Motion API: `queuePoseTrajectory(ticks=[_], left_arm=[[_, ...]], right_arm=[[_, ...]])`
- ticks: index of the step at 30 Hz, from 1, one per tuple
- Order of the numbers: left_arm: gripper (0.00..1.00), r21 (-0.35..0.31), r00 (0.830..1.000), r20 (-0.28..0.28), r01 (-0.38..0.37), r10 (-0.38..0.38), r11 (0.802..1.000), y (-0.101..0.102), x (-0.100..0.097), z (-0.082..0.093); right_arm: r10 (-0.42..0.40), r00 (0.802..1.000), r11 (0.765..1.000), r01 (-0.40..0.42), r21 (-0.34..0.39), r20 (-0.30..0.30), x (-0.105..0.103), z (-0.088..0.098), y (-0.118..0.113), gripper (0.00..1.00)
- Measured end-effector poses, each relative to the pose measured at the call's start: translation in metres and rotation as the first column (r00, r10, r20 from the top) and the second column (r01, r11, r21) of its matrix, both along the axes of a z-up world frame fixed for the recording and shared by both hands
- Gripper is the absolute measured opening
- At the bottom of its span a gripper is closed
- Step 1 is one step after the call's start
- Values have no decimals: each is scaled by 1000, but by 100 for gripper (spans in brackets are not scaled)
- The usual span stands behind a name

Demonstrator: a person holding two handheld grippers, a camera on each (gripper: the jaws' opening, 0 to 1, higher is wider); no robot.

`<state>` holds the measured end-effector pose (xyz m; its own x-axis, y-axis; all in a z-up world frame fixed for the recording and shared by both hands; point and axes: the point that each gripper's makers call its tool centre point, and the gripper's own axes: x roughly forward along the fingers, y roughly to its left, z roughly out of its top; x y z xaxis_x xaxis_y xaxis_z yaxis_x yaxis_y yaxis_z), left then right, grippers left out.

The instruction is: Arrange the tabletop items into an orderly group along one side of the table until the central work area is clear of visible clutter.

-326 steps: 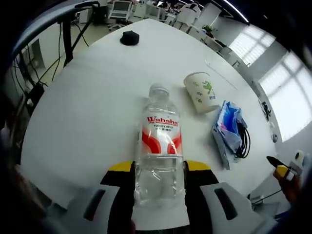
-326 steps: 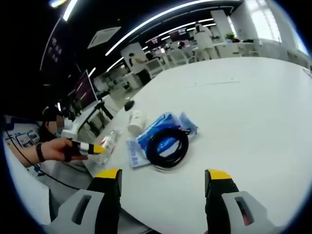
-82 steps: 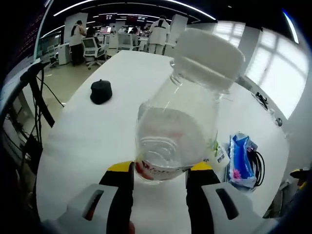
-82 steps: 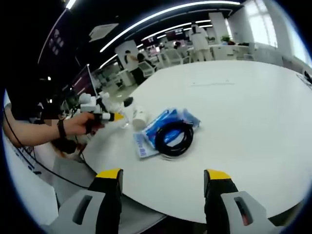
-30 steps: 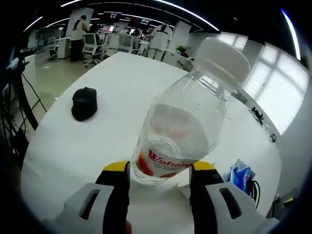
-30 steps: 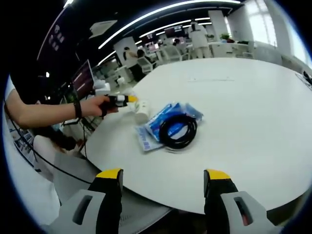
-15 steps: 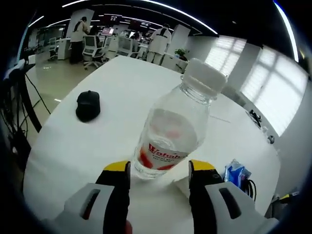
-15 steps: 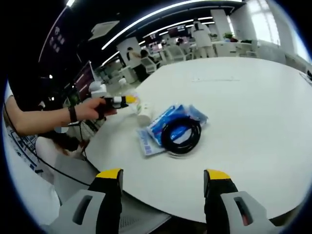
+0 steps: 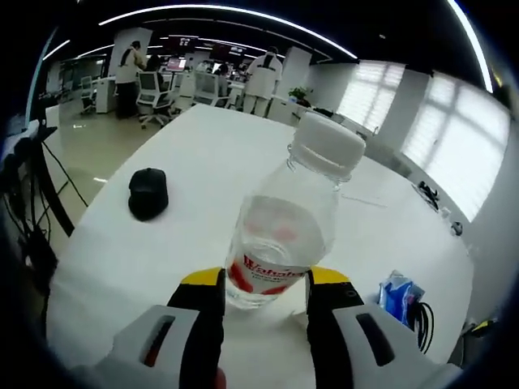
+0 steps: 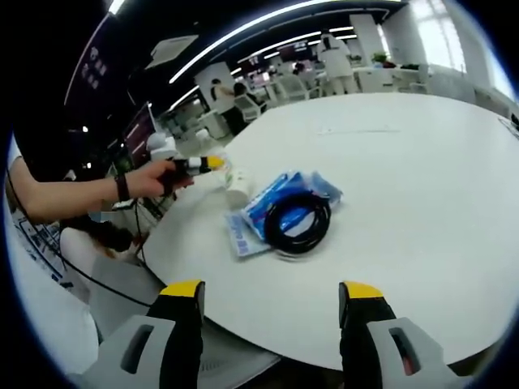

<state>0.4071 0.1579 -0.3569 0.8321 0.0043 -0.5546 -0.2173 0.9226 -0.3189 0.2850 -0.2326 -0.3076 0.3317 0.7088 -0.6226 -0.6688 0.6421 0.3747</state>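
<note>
My left gripper (image 9: 265, 285) is shut on a clear water bottle (image 9: 284, 235) with a red label and a white cap. The bottle leans to the upper right, low over the white table (image 9: 203, 154). A black rounded object (image 9: 148, 193) lies on the table to its left. A blue packet (image 9: 396, 295) and a black cable (image 9: 423, 322) lie at the right. In the right gripper view, my right gripper (image 10: 272, 298) stands open off the table's near edge. Beyond it the black cable coil (image 10: 296, 217) rests on the blue packet (image 10: 276, 199), beside a paper cup (image 10: 239, 188). A person's hand holds the left gripper (image 10: 195, 165) near the cup.
The white table (image 10: 422, 162) stretches wide and bare to the right of the packet. Office chairs, desks and several people stand at the far end of the room (image 9: 195, 73). A black stand and cables (image 9: 32, 211) sit off the table's left edge.
The bottle, earlier lying along my left jaws, now stands tilted in them. It has been carried away from the packet towards the black object. The right gripper has barely moved.
</note>
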Motion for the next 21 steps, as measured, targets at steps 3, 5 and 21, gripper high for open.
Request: queuePoseTrajectory(ticks=[3,5,21], left_arm=[[38,-13,999,-4,-37,37,999,-5,-4,4],[38,-32,998,-8,-62,62,998,-6,-5,4],[37,-77,993,-16,-121,120,990,-15,-34,14]], right_arm=[[-2,1000,1000,2,0,-1,-1,0,-1,68],[-2,1000,1000,2,1,-3,0,-1,-2,68],[21,1000,999,-21,29,-6,10,-2,5,68]])
